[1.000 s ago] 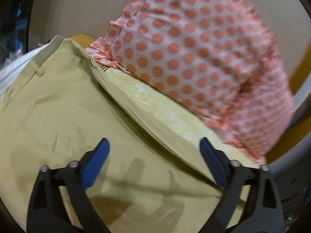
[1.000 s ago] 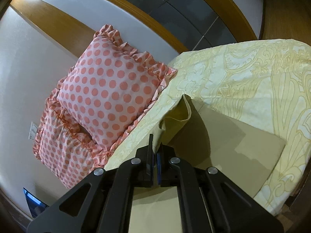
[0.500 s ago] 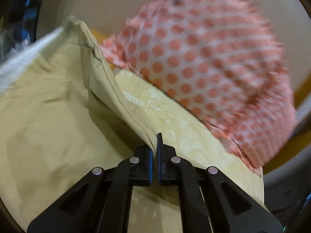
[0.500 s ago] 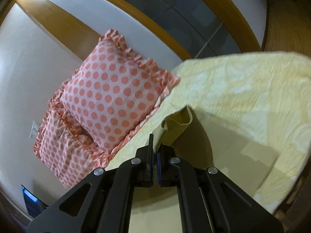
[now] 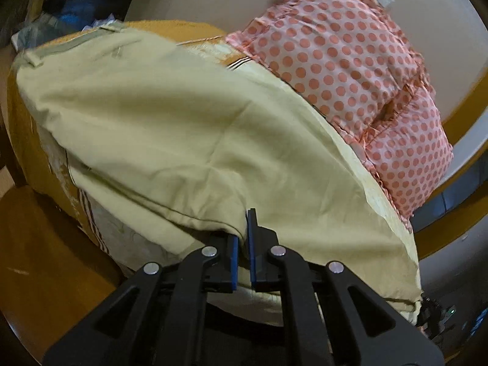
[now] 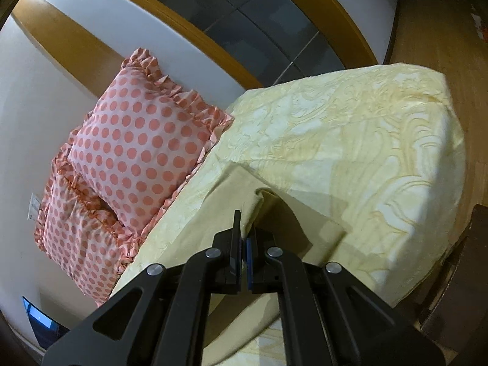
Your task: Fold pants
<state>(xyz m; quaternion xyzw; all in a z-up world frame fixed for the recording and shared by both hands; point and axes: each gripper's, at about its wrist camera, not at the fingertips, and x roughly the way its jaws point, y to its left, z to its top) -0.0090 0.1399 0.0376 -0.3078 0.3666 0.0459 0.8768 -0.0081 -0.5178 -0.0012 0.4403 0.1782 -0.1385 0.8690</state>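
No legible brand, label or writing appears in either view. The left tool (image 5: 242, 238) has its blue-padded jaws nearly closed, with a fold of the khaki pants (image 5: 170, 128) pinched between them. From the grip point the fabric spreads toward 11 o'clock, and the waistband (image 5: 76, 41) lies at the far edge near 10 o'clock. The right tool (image 6: 244, 238) is likewise closed to a narrow gap, clamping an edge of the pants (image 6: 305, 222), which rises in a small peak at 12 o'clock from the jaws. The pants rest on the bed (image 6: 366, 140), over its pale yellow patterned cover. Two polka-dot pillows (image 6: 137, 152) lie at 10 o'clock from the right tool, against the wall.
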